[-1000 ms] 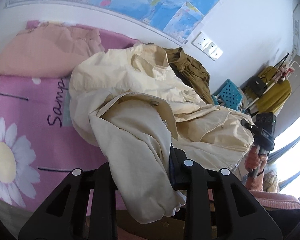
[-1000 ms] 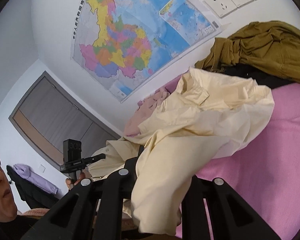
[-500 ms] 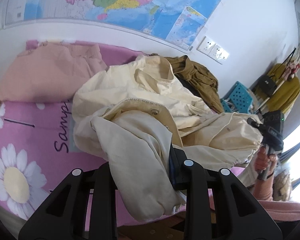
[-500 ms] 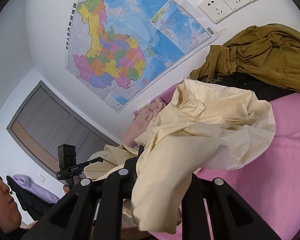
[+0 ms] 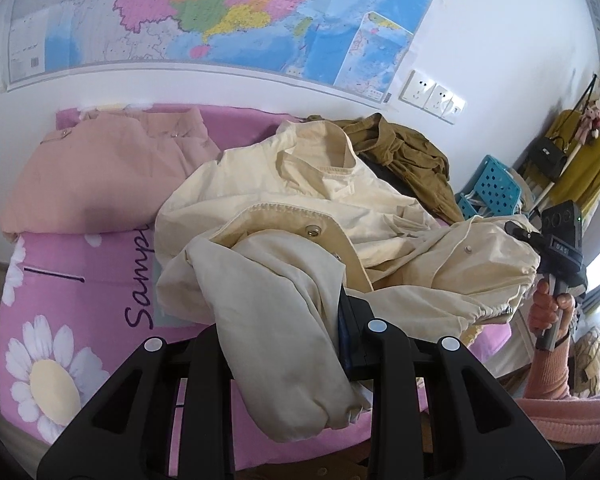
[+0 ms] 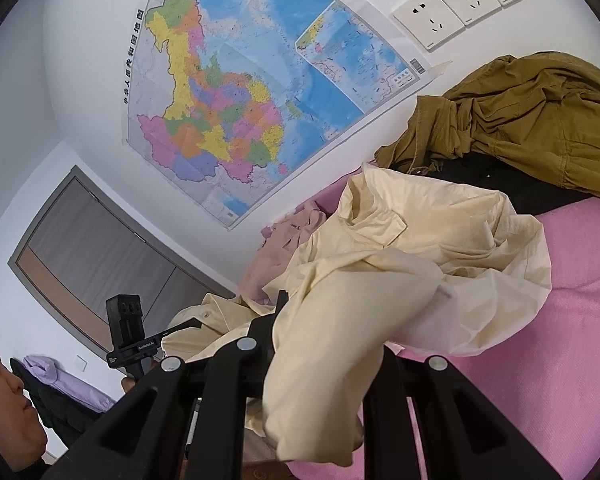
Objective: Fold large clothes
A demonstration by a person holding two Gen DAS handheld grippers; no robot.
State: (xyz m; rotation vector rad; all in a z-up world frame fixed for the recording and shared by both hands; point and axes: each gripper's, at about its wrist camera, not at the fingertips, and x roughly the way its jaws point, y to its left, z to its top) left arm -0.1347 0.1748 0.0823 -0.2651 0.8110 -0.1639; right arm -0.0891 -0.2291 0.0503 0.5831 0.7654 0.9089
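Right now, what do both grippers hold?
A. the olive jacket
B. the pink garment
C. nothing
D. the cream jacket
D: a fold of the cream jacket is bunched between the jaws of the left gripper and likewise the right gripper; the olive jacket lies untouched behind it.

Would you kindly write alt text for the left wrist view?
The left tool grips a bunched cream jacket over a pink floral bedspread. A pink garment and an olive one lie behind, below a wall map.
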